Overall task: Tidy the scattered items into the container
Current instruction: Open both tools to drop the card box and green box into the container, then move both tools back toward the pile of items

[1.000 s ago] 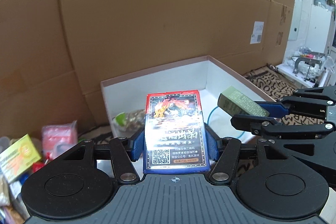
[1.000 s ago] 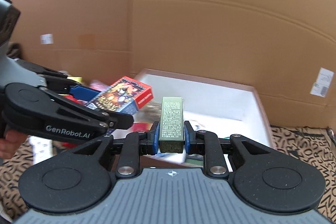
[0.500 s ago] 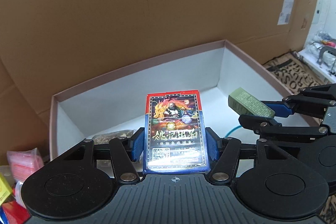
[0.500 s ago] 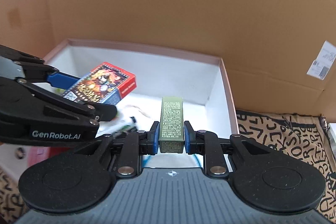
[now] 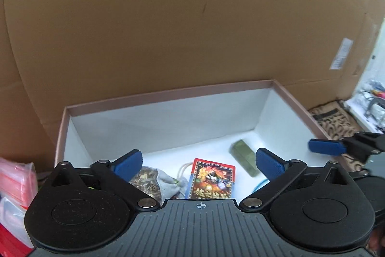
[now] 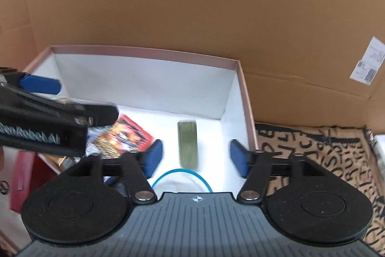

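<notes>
The white box with a pink rim (image 5: pixel 168 93) (image 6: pixel 144 51) stands against a cardboard wall. In it lie a red and blue card pack (image 5: pixel 211 181) (image 6: pixel 122 136), a slim olive-green box (image 5: pixel 245 157) (image 6: pixel 187 143), a pouch of dried bits (image 5: pixel 154 181) and a blue cable loop (image 6: pixel 180 172). My left gripper (image 5: pixel 198 164) is open and empty above the card pack. My right gripper (image 6: pixel 196 157) is open and empty above the green box.
Brown cardboard (image 5: pixel 192 28) walls the back. Red and pink packets (image 5: pixel 16 175) lie left of the box. A patterned mat (image 6: pixel 312 148) lies to its right. A red item (image 6: pixel 24 172) sits outside the box's near left corner.
Both grippers opened over the box. The card pack dropped from the left one and the green box from the right one, and both now lie on the box floor.
</notes>
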{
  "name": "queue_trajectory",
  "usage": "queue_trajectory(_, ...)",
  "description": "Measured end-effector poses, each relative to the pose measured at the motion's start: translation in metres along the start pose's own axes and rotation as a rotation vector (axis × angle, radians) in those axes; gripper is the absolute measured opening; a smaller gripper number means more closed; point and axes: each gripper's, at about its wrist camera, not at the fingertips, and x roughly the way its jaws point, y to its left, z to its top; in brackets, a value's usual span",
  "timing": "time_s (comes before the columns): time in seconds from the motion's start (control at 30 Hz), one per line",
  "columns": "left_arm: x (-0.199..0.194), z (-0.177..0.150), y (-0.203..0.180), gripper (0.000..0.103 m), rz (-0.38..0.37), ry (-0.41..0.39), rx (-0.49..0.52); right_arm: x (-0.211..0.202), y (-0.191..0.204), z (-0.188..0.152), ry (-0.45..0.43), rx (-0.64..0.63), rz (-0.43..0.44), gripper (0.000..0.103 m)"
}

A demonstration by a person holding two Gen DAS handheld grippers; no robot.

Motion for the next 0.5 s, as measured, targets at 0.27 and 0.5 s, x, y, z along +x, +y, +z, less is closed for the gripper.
queue_trajectory(0.27,-0.038,-0.011,-0.007,0.103,0.002,-0.044,0.114,-0.015,0.024,-0.01,-0.029,-0.07,-0.015,0.083)
queue_trajectory(0.5,-0.078,-0.022,0.005,0.103,-0.005,-0.093,0.154,-0.069,0.041,-0.009,-0.089,-0.113,-0.027,0.096)
